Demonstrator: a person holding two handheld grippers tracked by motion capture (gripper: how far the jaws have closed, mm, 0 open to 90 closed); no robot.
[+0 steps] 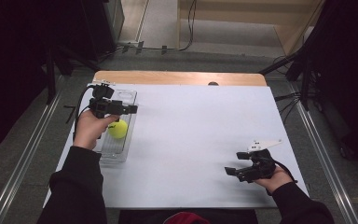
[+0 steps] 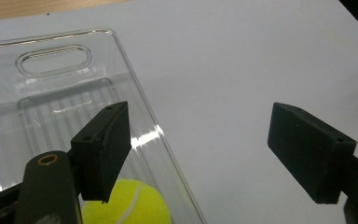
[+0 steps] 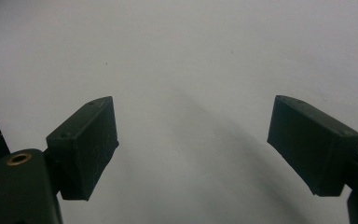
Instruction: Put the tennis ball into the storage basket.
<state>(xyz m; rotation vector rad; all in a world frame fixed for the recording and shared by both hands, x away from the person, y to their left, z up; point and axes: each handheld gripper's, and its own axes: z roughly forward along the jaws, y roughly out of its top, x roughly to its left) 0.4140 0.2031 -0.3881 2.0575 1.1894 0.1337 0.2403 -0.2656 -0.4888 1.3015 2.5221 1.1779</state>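
Up on the left side of the white counter [image 1: 191, 140], our left claw [image 1: 127, 109] hangs above a clear tray [image 1: 129, 95], its jaws standing apart with nothing between them. Looking along that claw [image 2: 198, 154] in the left gripper view, we see one jaw over the tray [image 2: 51, 93] and the other out over bare counter [image 2: 242, 60], with the tray's long wall running between them. A yellow-green ball [image 1: 118, 129] lies inside the tray, near its middle and against the wall on the counter's inner side; in the left gripper view the ball [image 2: 135, 207] sits at the bottom edge, just below the jaw that is over the tray, and we cannot tell whether that jaw touches it. At the tray's far end we see an oval handle slot [image 2: 53, 59]. Our right claw [image 1: 230, 171] is near the counter's near right corner, well apart from tray and ball, pointing toward the left. In the right gripper view its jaws [image 3: 193, 149] stand wide apart over plain white counter [image 3: 191, 60], holding nothing.
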